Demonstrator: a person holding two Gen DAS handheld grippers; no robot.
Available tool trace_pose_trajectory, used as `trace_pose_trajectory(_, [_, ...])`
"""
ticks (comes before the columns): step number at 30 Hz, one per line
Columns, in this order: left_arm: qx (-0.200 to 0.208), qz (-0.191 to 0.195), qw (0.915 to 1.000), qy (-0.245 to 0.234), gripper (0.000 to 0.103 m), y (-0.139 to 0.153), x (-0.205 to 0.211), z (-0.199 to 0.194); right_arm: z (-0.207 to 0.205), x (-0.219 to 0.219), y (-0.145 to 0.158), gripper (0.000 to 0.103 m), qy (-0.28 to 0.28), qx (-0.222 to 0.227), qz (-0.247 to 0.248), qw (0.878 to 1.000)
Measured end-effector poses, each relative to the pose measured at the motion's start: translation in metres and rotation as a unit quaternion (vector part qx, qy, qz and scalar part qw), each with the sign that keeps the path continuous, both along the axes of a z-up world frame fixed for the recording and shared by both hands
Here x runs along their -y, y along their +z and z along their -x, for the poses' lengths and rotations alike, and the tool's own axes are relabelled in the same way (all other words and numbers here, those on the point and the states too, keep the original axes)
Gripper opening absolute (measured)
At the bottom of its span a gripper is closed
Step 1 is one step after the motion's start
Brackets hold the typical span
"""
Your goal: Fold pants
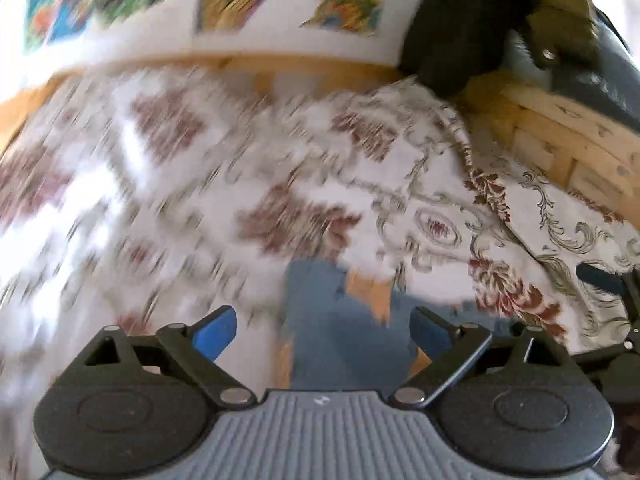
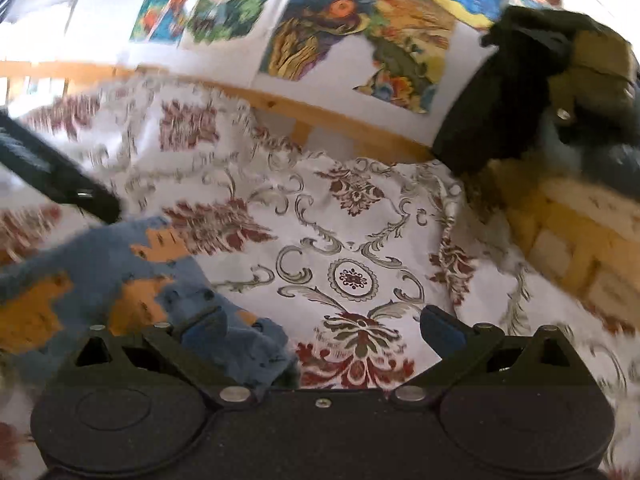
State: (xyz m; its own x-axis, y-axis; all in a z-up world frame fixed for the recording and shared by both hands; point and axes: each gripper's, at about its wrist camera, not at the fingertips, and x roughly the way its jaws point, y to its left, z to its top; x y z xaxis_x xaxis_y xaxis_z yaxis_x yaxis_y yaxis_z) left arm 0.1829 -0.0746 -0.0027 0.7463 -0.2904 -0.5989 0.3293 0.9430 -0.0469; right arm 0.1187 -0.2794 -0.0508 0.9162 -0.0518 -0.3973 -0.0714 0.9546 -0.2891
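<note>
The pants (image 2: 120, 276) are fuzzy blue cloth with orange patches, lying on a white bedspread with red and grey ornament. In the right wrist view they fill the lower left, and their near edge lies over my right gripper's left finger. My right gripper (image 2: 324, 330) is open, with only bedspread between the fingers. In the left wrist view, which is blurred by motion, a strip of the pants (image 1: 340, 328) sits between the spread fingers of my open left gripper (image 1: 322, 330). The left gripper's body (image 2: 60, 176) crosses the far left of the right wrist view.
The patterned bedspread (image 2: 352, 240) covers the whole surface. A wooden rail (image 2: 320, 120) and a wall with colourful pictures (image 2: 344, 28) stand behind. At right are a woven wooden basket (image 1: 560, 148) and dark clothing (image 1: 472, 28) hanging over it.
</note>
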Motion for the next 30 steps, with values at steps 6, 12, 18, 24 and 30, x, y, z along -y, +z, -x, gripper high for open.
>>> trace_pose_trajectory(6, [0.035,-0.159,0.9866,0.006,0.095,-0.057,0.024,-0.053,-0.032,0.016,-0.018,0.102,0.008,-0.028,0.021,0.999])
trace_pose_trajectory(12, [0.029,-0.099,0.9944,0.023,0.098,-0.041,-0.019,-0.045,-0.004,0.022,0.003,0.102,0.004,-0.020,-0.056,0.998])
trace_pose_trajectory(18, [-0.019,-0.035,0.9992,0.005,0.101,-0.034,-0.041,0.002,0.023,-0.016,-0.020,0.102,0.023,-0.084,-0.017,0.996])
trace_pose_trajectory(24, [-0.101,-0.034,0.9930,0.051,0.101,-0.056,-0.064,0.019,0.053,-0.013,-0.018,0.102,-0.001,-0.086,-0.042,0.995])
trace_pose_trajectory(30, [-0.112,-0.014,0.9903,0.081,0.102,-0.037,-0.087,0.040,0.060,-0.020,0.006,0.102,0.020,-0.031,-0.052,0.998])
